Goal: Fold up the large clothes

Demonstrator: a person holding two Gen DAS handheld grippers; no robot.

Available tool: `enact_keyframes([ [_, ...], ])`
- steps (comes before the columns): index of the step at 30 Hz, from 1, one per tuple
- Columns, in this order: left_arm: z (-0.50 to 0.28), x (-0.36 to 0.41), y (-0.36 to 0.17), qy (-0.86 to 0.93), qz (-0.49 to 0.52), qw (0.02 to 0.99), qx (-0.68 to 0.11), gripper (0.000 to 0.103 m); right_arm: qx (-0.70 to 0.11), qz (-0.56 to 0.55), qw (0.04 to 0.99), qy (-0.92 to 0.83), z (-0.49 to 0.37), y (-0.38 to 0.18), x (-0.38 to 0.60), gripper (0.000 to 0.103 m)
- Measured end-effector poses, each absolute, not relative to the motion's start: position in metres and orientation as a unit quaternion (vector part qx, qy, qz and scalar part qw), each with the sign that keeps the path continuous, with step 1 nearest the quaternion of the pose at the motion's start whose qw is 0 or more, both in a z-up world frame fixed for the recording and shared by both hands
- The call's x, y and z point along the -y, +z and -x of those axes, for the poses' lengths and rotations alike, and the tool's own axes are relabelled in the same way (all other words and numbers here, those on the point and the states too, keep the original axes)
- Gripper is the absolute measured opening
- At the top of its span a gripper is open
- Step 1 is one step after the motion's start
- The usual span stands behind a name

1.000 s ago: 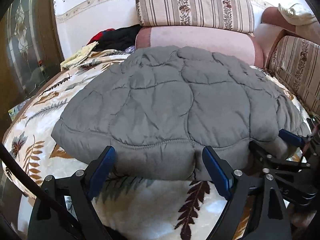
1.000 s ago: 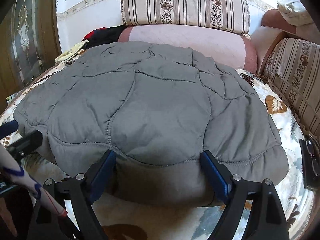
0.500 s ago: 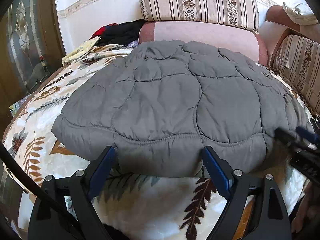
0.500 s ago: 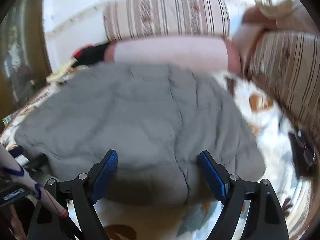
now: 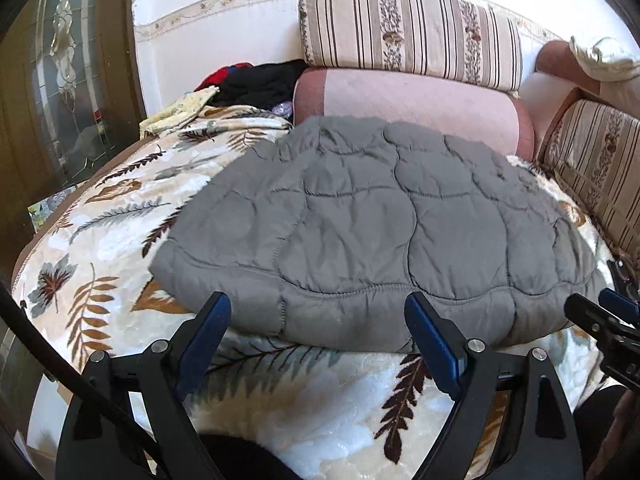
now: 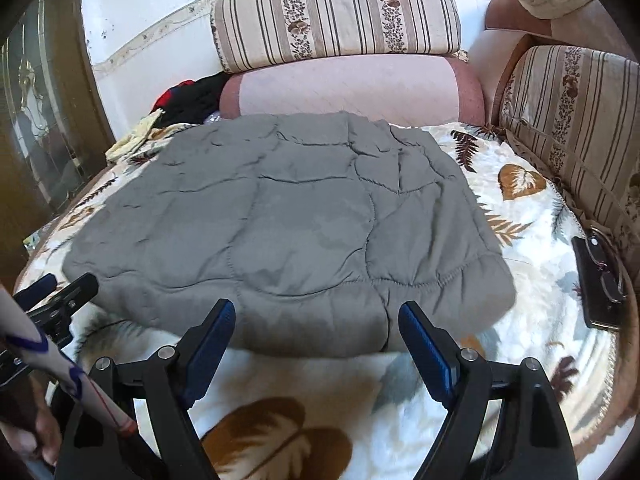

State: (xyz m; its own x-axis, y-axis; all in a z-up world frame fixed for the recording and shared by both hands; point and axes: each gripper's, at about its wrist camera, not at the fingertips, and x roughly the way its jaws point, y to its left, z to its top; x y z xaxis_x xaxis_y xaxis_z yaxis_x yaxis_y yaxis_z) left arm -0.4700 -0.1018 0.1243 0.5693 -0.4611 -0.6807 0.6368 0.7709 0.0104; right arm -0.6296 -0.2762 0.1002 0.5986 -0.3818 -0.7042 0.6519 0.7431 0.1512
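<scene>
Bed (image 5: 100, 312), covered w/ a white leaf-print blanket (image 6: 532, 216), carries everything. Striped cushions (image 5: 408, 32) and a pink bolster (image 5: 420, 104) run along the far edge; dark clothes pile (image 5: 260, 84) sits at the far left corner.

Grey quilted garment (image 5: 360, 232) lies folded into a thick, roughly square pad in the middle of the bed, near edge close to the bed's near edge, far edge touching or just short of the bolster — can't tell which. Looks like one fold is done and laid flat. Probably btwn folds: next move likely calls for both grippers to drop onto the near edge or corners, pinch all the layers, and carry them over to the far edge w/o letting the puffy stack slip.

A dark phone w/ glasses on it (image 6: 600, 280) rests by the right edge, apart from the garment.

Left gripper (image 5: 318, 322): jaws wide apart, nothing btwn them, hovering just short of the near edge. Right gripper (image 6: 316, 326): same, wide apart, empty, not touching the fabric.
</scene>
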Motion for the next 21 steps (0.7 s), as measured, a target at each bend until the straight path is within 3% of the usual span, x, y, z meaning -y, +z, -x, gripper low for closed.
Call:
enact_keyframes([
  [9,0.496,0.068,0.185,-0.322,-0.107,0.896,-0.285,0.088,-0.292,-0.205,0.891,-0.281,0.657,0.177,0.239,0.088],
  [15,0.526,0.035,0.265,-0.316,-0.089,0.925,-0.193,0.103,-0.248,-0.166,0.917,-0.266,0.679,0.243,0.202,0.094],
  [21,0.534,0.021,0.315,-0.305,-0.092,0.93,-0.183,0.103,-0.201,-0.132,0.933,-0.266,0.692,0.298,0.173,0.099],
])
